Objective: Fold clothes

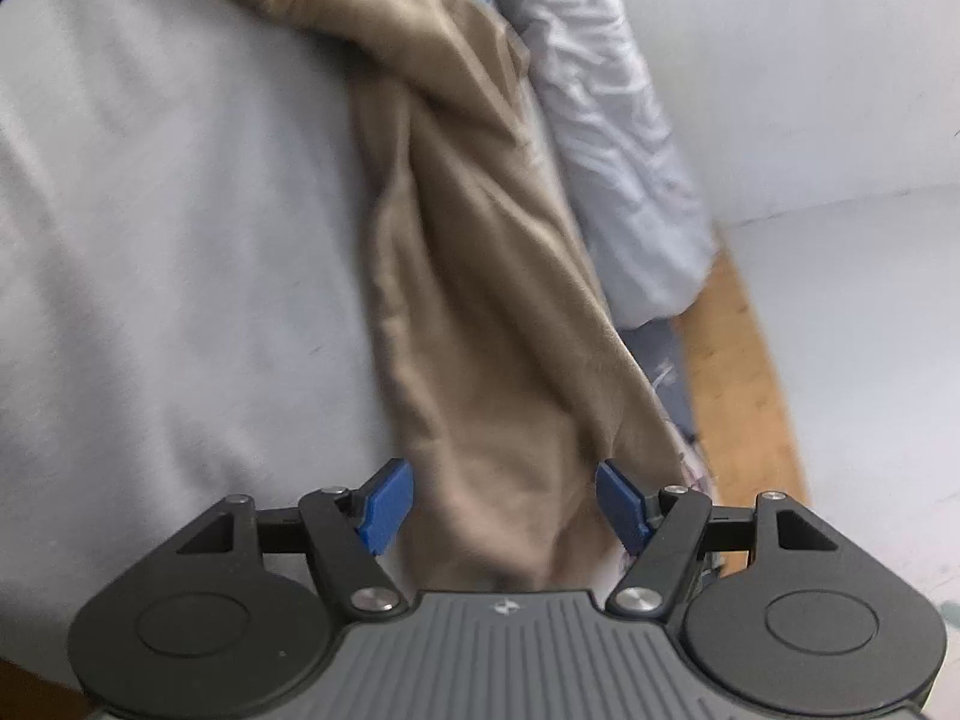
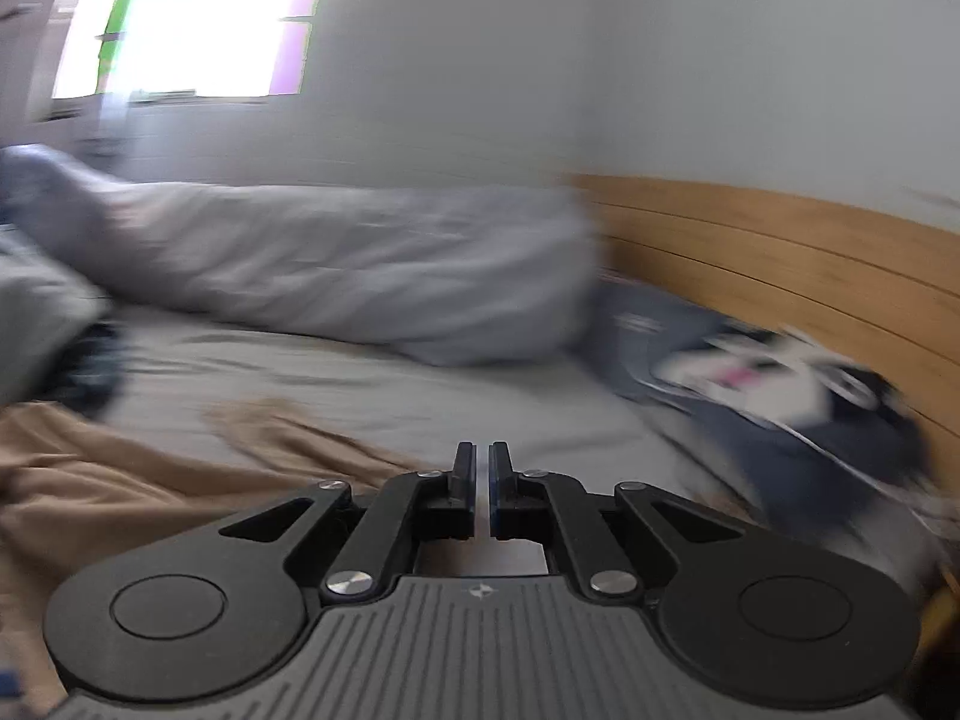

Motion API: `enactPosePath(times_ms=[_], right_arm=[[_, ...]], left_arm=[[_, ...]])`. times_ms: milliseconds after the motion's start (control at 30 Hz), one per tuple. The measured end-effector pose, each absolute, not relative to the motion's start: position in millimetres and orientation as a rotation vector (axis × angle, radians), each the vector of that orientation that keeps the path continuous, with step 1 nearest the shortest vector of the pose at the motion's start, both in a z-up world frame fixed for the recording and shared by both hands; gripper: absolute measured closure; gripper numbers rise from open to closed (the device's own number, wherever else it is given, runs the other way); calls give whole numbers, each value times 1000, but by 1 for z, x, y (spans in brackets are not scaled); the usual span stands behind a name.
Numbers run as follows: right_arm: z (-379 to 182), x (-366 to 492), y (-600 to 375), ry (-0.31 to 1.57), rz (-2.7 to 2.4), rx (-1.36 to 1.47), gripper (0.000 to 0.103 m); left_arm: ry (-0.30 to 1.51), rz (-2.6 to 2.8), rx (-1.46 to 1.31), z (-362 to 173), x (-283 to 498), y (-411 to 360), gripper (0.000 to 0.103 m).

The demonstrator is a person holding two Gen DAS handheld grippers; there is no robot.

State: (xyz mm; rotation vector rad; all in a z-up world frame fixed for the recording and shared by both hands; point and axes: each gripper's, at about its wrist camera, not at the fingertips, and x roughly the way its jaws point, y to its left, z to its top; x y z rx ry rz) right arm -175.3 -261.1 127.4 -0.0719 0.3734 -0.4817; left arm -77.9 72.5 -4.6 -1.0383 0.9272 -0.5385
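Note:
A tan garment [image 1: 480, 276] lies crumpled in a long strip across the pale grey bed sheet [image 1: 180, 228]. My left gripper [image 1: 504, 504] is open, its blue pads [image 1: 387, 504] standing either side of the garment's near end, just above it. In the right wrist view the same tan garment [image 2: 120, 480] lies at the lower left on the sheet [image 2: 384, 384]. My right gripper [image 2: 482, 480] is shut with nothing visible between its black fingers, and hovers over the bed to the right of the garment. The view is blurred.
A rolled pale grey duvet [image 2: 336, 264] lies along the wall side of the bed, also seen in the left wrist view [image 1: 612, 138]. A dark blue pillow with a cartoon print [image 2: 780, 396] rests against the wooden headboard [image 2: 780, 246]. A bright window [image 2: 192, 18] is at upper left.

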Motion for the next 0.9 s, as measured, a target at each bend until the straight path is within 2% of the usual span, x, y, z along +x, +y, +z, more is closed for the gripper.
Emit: enactPosePath(times_ms=[133,267,433,600,900], right_arm=[[128,-196,-262,291,-453,3,98],[127,-215,-226,284,-45,-112,98],[90,-224,-160,518,434,-379,98],[45,-239,-120,587,484,-644,98],[18,-230,-115,625,407,-729,98]], left_arm=[[912,-539,-970,0,-85,69,36],[899,-524,-986,-1,-89,76,36],[885,-509,-1011,-1,-92,84,36],[856,-563,-916,13,-101,75,36],[824,-556,-901,23,-122,84,36]])
